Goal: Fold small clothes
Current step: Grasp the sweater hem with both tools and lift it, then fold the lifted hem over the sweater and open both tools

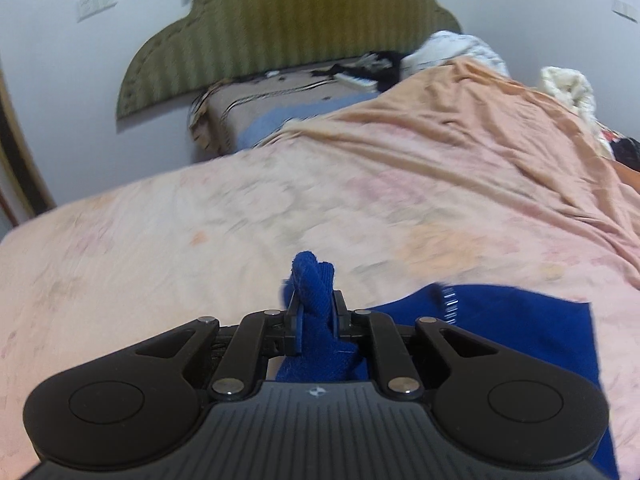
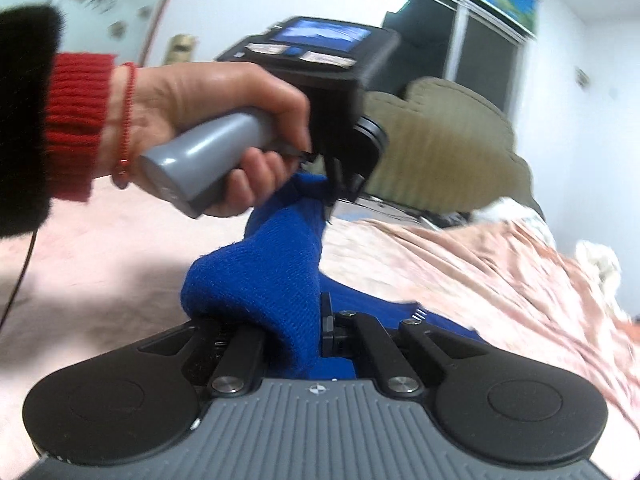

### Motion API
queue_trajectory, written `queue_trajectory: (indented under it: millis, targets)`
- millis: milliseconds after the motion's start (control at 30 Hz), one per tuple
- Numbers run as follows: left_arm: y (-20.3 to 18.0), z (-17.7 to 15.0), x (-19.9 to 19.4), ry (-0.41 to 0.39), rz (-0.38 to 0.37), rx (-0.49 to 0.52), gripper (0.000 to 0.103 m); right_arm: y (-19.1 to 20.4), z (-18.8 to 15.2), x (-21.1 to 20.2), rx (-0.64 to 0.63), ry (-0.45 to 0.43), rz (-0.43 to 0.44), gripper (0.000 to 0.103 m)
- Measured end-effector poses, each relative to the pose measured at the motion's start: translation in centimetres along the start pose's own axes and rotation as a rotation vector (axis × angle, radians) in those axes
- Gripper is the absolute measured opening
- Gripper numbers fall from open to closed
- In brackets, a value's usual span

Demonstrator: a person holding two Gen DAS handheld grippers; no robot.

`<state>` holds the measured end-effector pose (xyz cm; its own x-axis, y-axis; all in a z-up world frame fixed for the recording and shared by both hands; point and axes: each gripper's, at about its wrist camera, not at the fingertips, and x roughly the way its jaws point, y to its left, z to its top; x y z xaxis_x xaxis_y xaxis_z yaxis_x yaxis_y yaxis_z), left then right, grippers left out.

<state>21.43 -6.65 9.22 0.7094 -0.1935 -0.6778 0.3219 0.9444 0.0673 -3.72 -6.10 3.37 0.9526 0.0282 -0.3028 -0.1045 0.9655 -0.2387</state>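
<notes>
No readable txt, labels, brands or nos. in either view.

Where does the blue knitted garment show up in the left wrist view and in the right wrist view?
Left wrist view: blue knitted garment pinched in the left gripper at bottom centre, the rest spreading right over the bed.
Right wrist view: the garment runs up the centre from the right gripper to the other gripper, held by the left hand.
Shared landmark: the olive headboard, top centre in left view, right of centre in right view.
</notes>
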Motion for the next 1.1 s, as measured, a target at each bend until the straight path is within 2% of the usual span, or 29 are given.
queue_trajectory:
  millis: [200,367,567,733,767,800,833,867,900,967,1100]
  targets:
    - [-8.4,1.1,0.7,-0.016,-0.031,0.115,0.012,-6.7,-1.8,-0.9,0.146,-0.01,-0.077,0.003]
    - [-14.6,0.7,3.4,0.024,-0.052,0.18,0.012,-11.8,-4.3,-1.3,0.302,0.019,-0.103,0.003]
    - [-19.6,-0.6,5.8,0.047,-0.048,0.246,0.012,-16.6,-8.7,-2.2,0.585,0.087,-0.08,0.003]
    - [-22.1,-1.1,7.1,0.065,-0.06,0.29,0.015,-18.2,-10.9,-2.0,0.699,0.131,-0.069,0.004]
    - [-22.1,-1.1,7.3,0.069,-0.066,0.279,0.015,-18.5,-11.4,-1.8,0.741,0.15,-0.055,0.01]
    - [-22.0,-1.0,7.6,0.079,-0.075,0.256,0.021,-19.3,-11.7,-1.2,0.78,0.164,-0.041,0.02]
    - [-21.8,-0.8,7.7,0.086,-0.089,0.228,0.027,-19.6,-12.2,-1.1,0.814,0.177,-0.037,0.021]
    - [-21.4,-0.6,7.7,0.09,-0.105,0.199,0.041,-19.9,-12.5,-1.2,0.841,0.184,-0.035,0.025]
    - [-20.9,-0.3,7.6,0.086,-0.113,0.16,0.061,-20.3,-13.0,-1.2,0.87,0.186,-0.029,0.031]
    - [-19.9,0.2,6.9,0.044,-0.103,0.101,0.08,-21.0,-13.5,-1.1,0.913,0.182,-0.007,0.032]
    - [-17.5,1.4,4.6,-0.047,-0.08,0.052,0.081,-21.4,-14.0,-1.1,0.936,0.173,0.004,0.037]
